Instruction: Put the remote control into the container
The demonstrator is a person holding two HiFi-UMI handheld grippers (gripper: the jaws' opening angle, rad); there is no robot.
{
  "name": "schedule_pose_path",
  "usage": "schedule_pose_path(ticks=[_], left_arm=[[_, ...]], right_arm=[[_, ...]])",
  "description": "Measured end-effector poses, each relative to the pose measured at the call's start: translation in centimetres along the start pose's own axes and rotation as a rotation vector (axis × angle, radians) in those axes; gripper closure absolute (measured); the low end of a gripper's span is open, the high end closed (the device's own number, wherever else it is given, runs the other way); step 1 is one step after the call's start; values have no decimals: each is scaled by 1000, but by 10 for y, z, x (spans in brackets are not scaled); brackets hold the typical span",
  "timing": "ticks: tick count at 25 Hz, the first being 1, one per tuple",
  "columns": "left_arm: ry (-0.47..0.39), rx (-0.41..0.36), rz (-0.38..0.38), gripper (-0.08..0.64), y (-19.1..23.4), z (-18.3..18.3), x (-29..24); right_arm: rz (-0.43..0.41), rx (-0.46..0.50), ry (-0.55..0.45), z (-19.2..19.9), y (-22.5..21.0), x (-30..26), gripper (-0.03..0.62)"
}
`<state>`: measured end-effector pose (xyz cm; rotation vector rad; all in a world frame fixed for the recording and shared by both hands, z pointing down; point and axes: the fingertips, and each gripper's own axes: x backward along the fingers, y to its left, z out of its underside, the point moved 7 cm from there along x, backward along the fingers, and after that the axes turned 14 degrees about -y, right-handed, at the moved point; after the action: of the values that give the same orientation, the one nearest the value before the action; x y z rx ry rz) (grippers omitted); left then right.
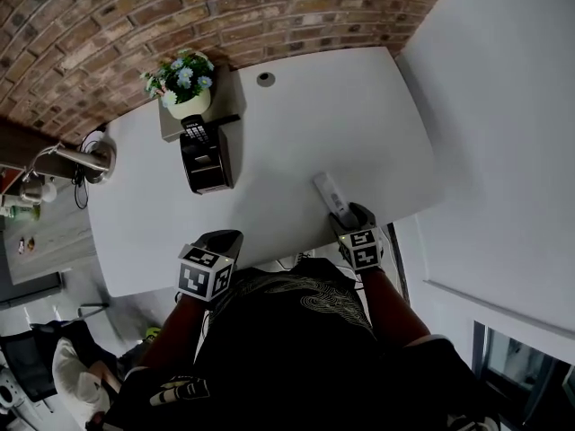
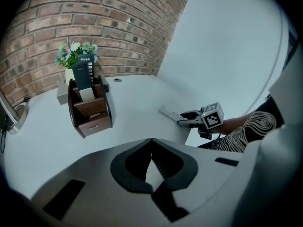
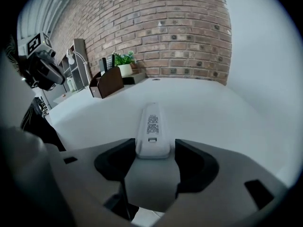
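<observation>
A white remote control point(image 1: 329, 191) lies label side up on the white table point(image 1: 296, 133), near its front right edge. My right gripper point(image 1: 346, 215) is open, and the remote's near end point(image 3: 152, 126) sits between its jaws with a little room on the right side. The brown wooden container point(image 1: 205, 160) stands at the back left and holds a black remote point(image 1: 195, 131) upright. My left gripper point(image 1: 223, 239) hovers shut and empty over the front edge, well short of the container point(image 2: 90, 112).
A potted plant point(image 1: 186, 83) on a grey block stands right behind the container. A round cable hole point(image 1: 265, 79) is at the table's back edge. A brick wall runs behind, with a white wall on the right. A desk lamp point(image 1: 81, 160) sits off the table's left end.
</observation>
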<state>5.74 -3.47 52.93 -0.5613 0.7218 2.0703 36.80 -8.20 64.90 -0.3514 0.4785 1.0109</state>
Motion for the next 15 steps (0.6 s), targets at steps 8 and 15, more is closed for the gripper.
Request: schedule_pose_path(ticks=[8, 15], left_arm=[[-15, -21, -5, 554, -1, -1, 10], [-47, -18, -17, 554, 12, -1, 35]], right_arm=[[-16, -95, 20, -4, 0, -5, 368], [-63, -271, -58, -37, 29, -5, 370]])
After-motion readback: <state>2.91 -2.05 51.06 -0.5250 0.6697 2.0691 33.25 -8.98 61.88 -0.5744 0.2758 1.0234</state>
